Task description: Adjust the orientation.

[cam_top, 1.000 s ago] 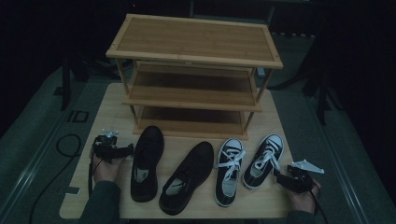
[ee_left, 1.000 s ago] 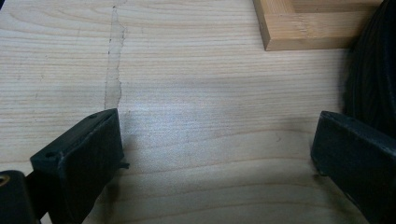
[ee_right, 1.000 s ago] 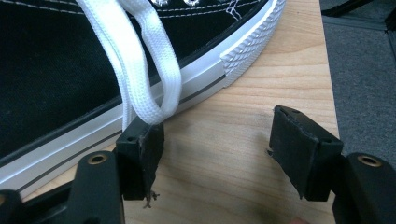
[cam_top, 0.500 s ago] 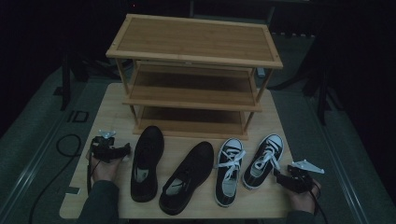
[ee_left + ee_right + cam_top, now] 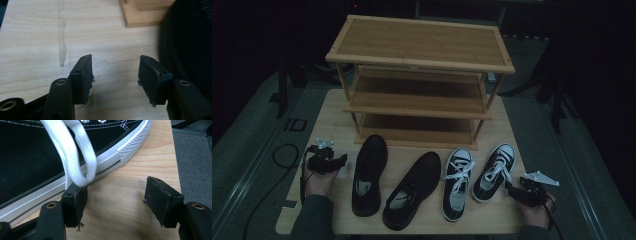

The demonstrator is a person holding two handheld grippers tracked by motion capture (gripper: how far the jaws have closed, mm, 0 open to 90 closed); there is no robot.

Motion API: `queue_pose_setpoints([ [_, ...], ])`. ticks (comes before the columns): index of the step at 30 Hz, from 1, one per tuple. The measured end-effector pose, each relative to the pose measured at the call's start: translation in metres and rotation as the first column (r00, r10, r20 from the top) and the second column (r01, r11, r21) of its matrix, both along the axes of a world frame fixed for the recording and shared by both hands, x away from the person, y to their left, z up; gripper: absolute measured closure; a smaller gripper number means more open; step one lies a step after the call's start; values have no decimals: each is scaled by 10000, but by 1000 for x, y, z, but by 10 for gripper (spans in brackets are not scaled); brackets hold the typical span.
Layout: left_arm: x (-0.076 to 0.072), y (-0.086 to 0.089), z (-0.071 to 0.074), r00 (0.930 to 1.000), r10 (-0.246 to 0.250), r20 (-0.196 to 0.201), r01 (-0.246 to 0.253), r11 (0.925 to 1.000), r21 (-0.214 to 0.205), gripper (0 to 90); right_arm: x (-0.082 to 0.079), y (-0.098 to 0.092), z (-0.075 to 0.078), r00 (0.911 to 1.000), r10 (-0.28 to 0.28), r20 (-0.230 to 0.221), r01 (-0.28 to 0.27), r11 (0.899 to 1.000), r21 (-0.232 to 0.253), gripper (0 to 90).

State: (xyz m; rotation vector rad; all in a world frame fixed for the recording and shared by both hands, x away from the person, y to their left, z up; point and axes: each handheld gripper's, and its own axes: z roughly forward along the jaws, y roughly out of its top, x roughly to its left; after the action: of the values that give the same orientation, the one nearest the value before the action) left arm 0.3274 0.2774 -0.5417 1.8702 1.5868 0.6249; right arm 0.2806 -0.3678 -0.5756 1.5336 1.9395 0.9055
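Note:
Four shoes lie in a row in front of a three-shelf wooden rack (image 5: 422,45): two black shoes (image 5: 368,172) (image 5: 412,190) and two black-and-white sneakers (image 5: 457,182) (image 5: 494,172). My left gripper (image 5: 342,160) is just left of the leftmost black shoe (image 5: 190,50). Its jaws have just been closing and still stand open (image 5: 114,67) over bare wood, with nothing between them. At the table's front right corner, my right gripper (image 5: 512,189) is open (image 5: 116,187) beside the rightmost sneaker (image 5: 30,157). That sneaker's white lace (image 5: 80,157) hangs down to the gripper's left jaw.
The light wooden table (image 5: 337,115) ends close to both hands, and its right edge (image 5: 175,157) drops to grey floor. A rack foot (image 5: 145,15) stands ahead of the left gripper. A black cable (image 5: 282,155) loops on the floor at the left.
My left hand and gripper have shifted slightly toward the table's left side. The shoes, the rack and my right gripper have not moved.

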Motion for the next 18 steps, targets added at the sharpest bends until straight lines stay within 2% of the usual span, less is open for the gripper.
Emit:
queue_pose_setpoints([
  [6, -9, -6, 29, 9977, -621, 265, 622, 9981, -13, 495, 0, 0, 0, 10000, -1, 1, 1, 10000, 5, 346],
  [10, -12, -10, 45, 9938, -1101, 185, 1102, 9939, -85, 518, 0, 0, 0, 10000, 1, -1, -1, 10000, 4, 346],
  [15, -16, -17, 65, 9900, -1407, 105, 1405, 9898, 216, 535, 0, 0, 0, 10000, 0, 0, 0, 10000, 15, 345],
  [18, -18, -20, 75, 9871, -1601, 26, 1601, 9871, 71, 531, 0, 0, 0, 10000, 0, -1, 0, 10000, 9, 345],
])
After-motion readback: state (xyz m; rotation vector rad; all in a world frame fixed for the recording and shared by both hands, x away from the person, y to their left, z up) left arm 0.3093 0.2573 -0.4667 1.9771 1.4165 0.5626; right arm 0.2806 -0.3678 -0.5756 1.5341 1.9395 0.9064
